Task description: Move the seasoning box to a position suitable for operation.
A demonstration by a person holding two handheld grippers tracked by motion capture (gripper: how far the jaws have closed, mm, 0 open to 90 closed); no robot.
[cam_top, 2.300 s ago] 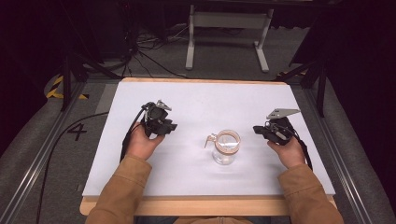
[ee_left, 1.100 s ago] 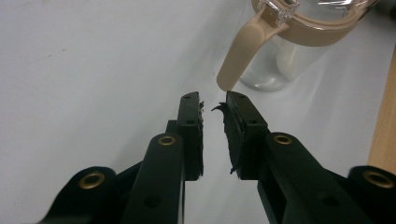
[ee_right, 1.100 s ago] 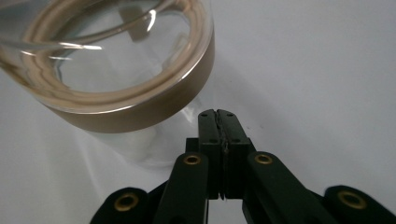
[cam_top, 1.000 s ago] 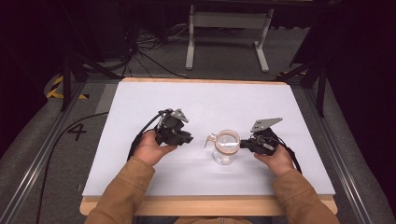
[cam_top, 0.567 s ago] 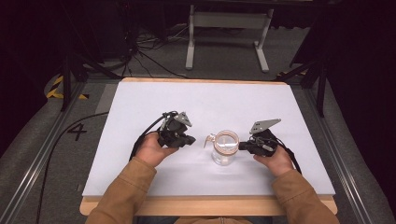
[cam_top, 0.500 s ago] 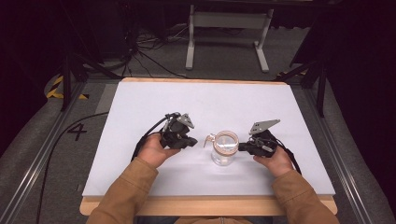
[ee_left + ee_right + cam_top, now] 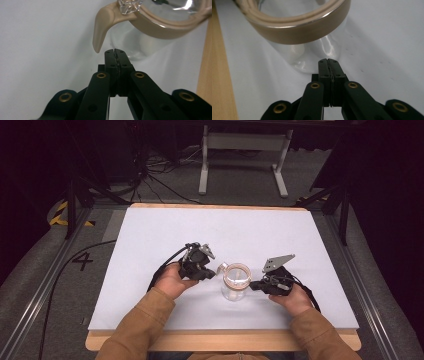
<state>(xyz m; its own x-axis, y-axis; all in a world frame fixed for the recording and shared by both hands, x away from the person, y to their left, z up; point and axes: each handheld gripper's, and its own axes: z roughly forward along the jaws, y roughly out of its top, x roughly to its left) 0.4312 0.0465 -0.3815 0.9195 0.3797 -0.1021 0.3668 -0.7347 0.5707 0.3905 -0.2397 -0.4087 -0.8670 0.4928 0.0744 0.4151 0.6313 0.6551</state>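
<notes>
White table top [image 7: 165,235], grey floor [image 7: 40,265], metal stand [image 7: 242,142], floor cables [image 7: 160,180]

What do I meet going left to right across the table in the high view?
Left gripper → tan lid tab → glass jar → right gripper, all on the white mat.

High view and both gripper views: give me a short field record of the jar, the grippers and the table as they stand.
object: clear glass jar with a tan lid ring and a tan tab sticking out to one side
jar pose: upright on the white table, near the front edge
left gripper: jaws shut, nothing between them, tips just below the tab
right gripper: jaws shut, empty, tips pointing at the glass wall below the ring
contact: cannot tell whether either gripper touches the jar
flanking: one gripper on each side of the jar
</notes>
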